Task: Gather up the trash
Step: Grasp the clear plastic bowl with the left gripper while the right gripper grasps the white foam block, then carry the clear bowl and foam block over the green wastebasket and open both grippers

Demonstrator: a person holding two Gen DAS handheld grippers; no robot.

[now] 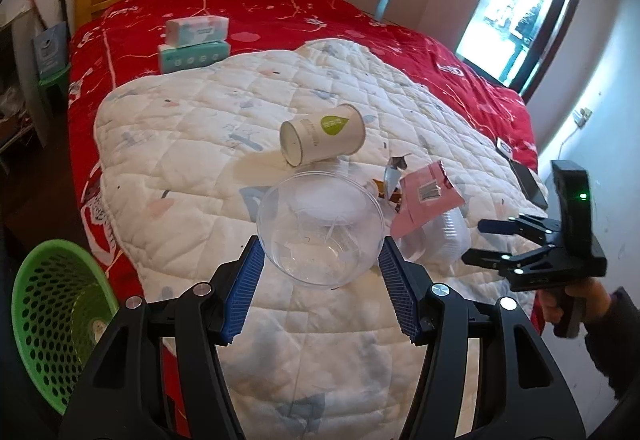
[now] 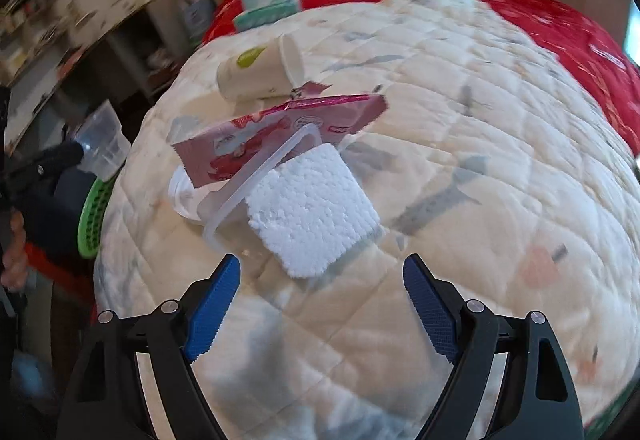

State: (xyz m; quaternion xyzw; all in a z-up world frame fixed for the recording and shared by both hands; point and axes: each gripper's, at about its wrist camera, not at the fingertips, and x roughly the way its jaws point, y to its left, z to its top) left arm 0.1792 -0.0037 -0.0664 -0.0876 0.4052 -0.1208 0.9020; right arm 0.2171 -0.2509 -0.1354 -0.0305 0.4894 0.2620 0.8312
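Now the left gripper (image 1: 320, 260) clasps an empty clear plastic cup (image 1: 319, 226).

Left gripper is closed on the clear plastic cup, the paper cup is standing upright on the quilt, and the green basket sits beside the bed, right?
Not quite: the paper cup lies on its side, as the left wrist view shows. The left gripper does grip the clear plastic cup, and the green basket sits beside the bed.

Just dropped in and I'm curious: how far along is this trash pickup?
Early, it seems. Nothing clearly shows inside the green basket. The left tongs grip a clear cup; the right tongs are open and empty. The paper cup, pink wrapper and foam block lie on the quilt.
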